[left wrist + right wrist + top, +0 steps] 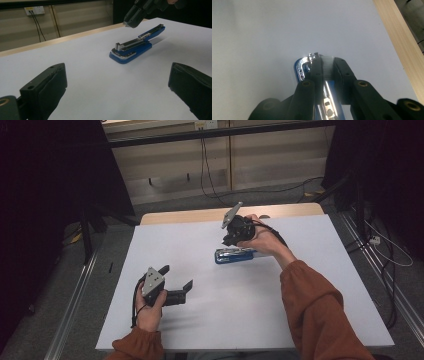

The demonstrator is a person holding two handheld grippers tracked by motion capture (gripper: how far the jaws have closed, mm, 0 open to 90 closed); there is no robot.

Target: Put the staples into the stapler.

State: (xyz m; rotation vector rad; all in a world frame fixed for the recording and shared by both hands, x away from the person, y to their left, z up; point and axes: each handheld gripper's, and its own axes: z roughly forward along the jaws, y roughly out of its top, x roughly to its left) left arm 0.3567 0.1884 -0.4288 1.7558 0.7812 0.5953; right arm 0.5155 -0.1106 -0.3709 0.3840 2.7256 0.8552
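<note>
A white tabletop (210, 320) with a wooden far edge is set on grey floor (50, 320). Beige wall panels (165, 165) are seen behind, with black cables (205, 160) hung down and dark curtains (45, 180) at both sides.

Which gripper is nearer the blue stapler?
Right. The right gripper is directly above the blue stapler, jaws nearly shut on a strip of staples. The left gripper sits open, well off to the stapler's near-left side.

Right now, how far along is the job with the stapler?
Done: the stapler lies on the table with its top swung open. In hand: the right gripper pinches a strip of staples just above it. Left: probably seat the strip in the channel and close the top. The left gripper rests open, apart.
</note>
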